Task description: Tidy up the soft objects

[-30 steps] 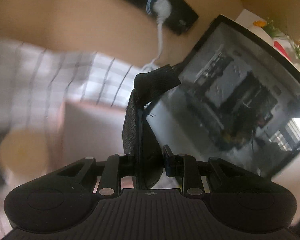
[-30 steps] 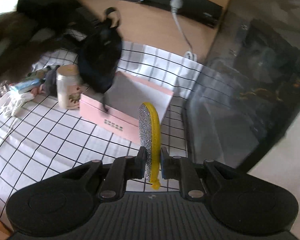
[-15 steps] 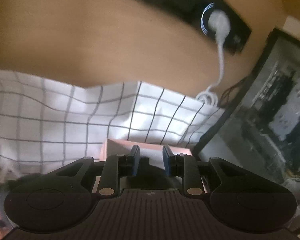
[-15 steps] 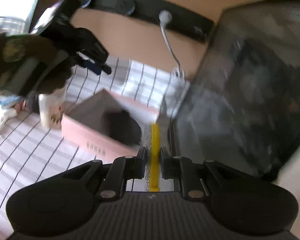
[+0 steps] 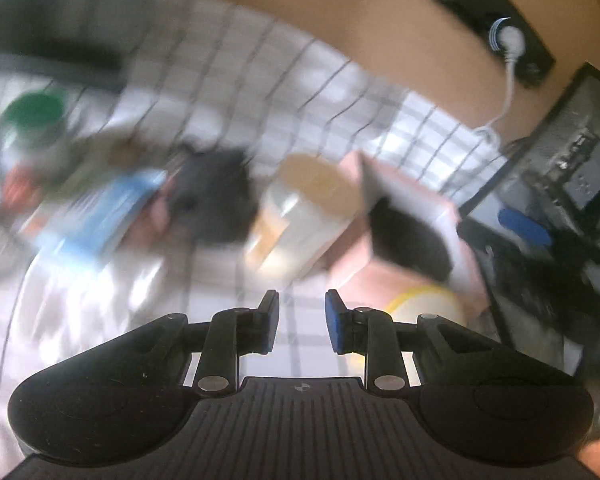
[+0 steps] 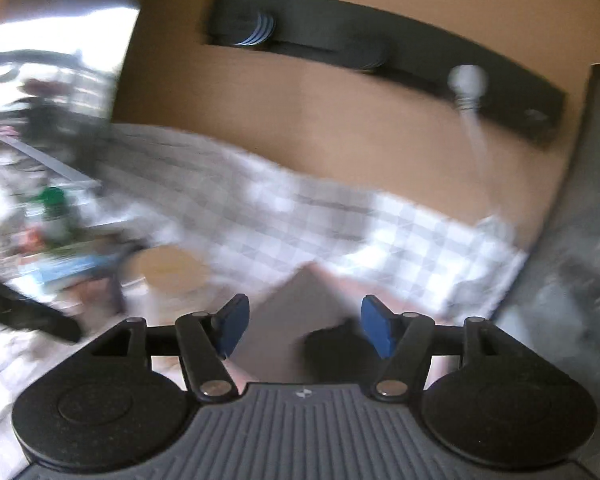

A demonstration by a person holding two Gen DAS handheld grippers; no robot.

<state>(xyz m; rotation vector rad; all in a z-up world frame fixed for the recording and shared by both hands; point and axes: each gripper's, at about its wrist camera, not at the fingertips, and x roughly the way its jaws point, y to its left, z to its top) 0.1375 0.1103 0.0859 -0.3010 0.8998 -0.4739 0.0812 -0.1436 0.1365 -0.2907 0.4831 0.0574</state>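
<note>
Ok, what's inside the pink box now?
A black soft item lies inside the pink box. The box bottom beneath it is covered, so anything there can't be seen.

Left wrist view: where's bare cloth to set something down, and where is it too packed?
Free: checked cloth behind the jar toward the wood wall, and the strip just ahead of the open left gripper. Crowded: the blurred clutter at left around the blue packet, and the pink box, which already holds a black item.
</note>
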